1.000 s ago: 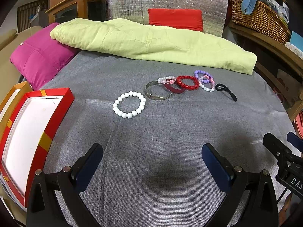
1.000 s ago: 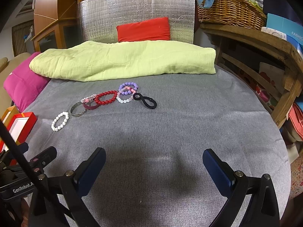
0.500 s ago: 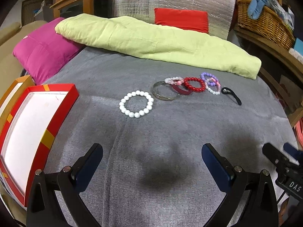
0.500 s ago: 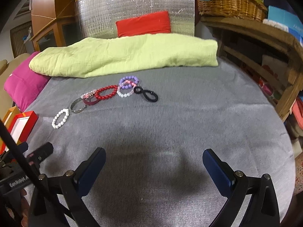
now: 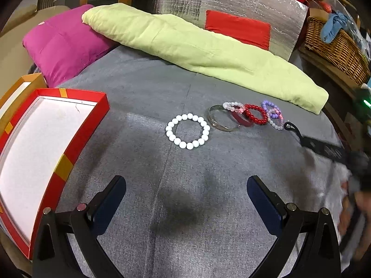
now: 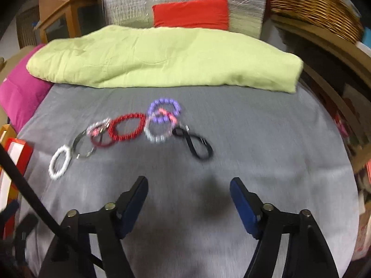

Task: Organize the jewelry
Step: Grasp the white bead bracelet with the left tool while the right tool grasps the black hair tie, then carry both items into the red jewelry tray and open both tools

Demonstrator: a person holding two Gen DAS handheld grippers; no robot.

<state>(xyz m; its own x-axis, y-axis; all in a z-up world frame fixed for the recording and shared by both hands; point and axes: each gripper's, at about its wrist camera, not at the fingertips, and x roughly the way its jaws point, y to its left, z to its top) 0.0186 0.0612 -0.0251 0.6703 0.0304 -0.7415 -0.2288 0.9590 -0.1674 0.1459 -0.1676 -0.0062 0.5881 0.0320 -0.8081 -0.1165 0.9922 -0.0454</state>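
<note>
A row of bracelets lies on the grey bedspread. From left: a white bead bracelet, a silver bangle, a dark red band, a red bead bracelet, purple and pale bead bracelets, and a black loop. My left gripper is open and empty, short of the white bracelet. My right gripper is open and empty, just short of the black loop. It also shows blurred at the right of the left wrist view.
An open red box with a white lining sits at the bed's left edge, also in the right wrist view. A lime-green folded quilt and a magenta pillow lie behind. A wicker basket stands on a wooden shelf at right.
Both grippers have moved forward toward the bracelets. The right gripper moved faster, its view is blurred, and its jaws have narrowed somewhat. The jewelry has not moved.
</note>
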